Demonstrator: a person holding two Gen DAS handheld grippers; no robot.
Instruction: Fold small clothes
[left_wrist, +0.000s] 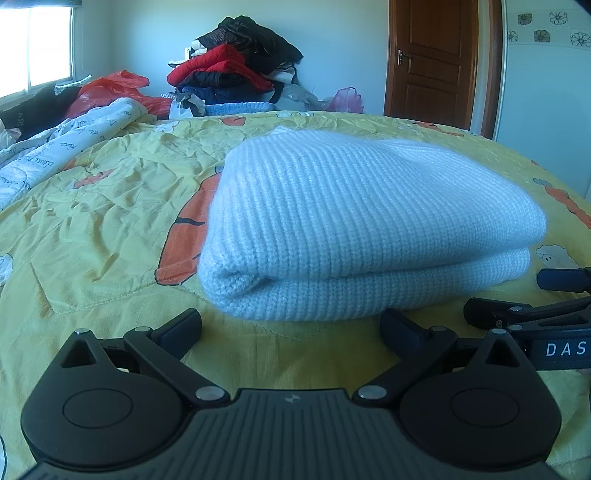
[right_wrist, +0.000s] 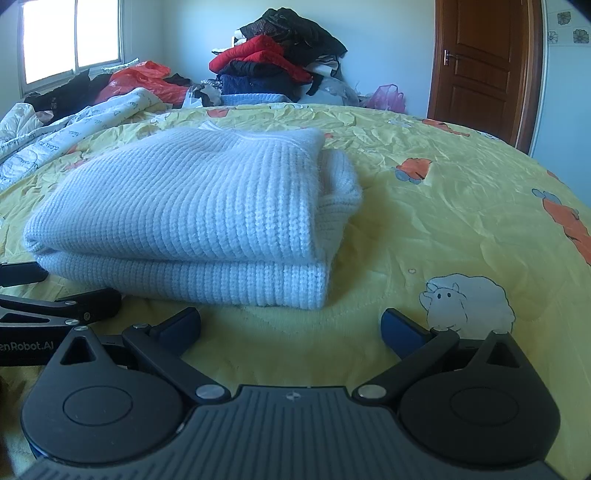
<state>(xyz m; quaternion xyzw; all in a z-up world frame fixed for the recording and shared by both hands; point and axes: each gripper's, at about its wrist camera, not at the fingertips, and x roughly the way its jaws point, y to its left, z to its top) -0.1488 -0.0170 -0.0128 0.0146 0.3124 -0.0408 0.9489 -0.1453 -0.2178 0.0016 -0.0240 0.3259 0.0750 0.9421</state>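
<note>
A white ribbed knit sweater lies folded in a thick stack on the yellow printed bedspread. It also shows in the right wrist view. My left gripper is open and empty, just in front of the sweater's near fold. My right gripper is open and empty, in front of the sweater's right corner. The right gripper's fingers show at the right edge of the left wrist view. The left gripper's fingers show at the left edge of the right wrist view.
A pile of red, black and dark clothes stands beyond the bed's far edge. A white printed quilt and red plastic bags lie at the far left. A brown door is at the back right.
</note>
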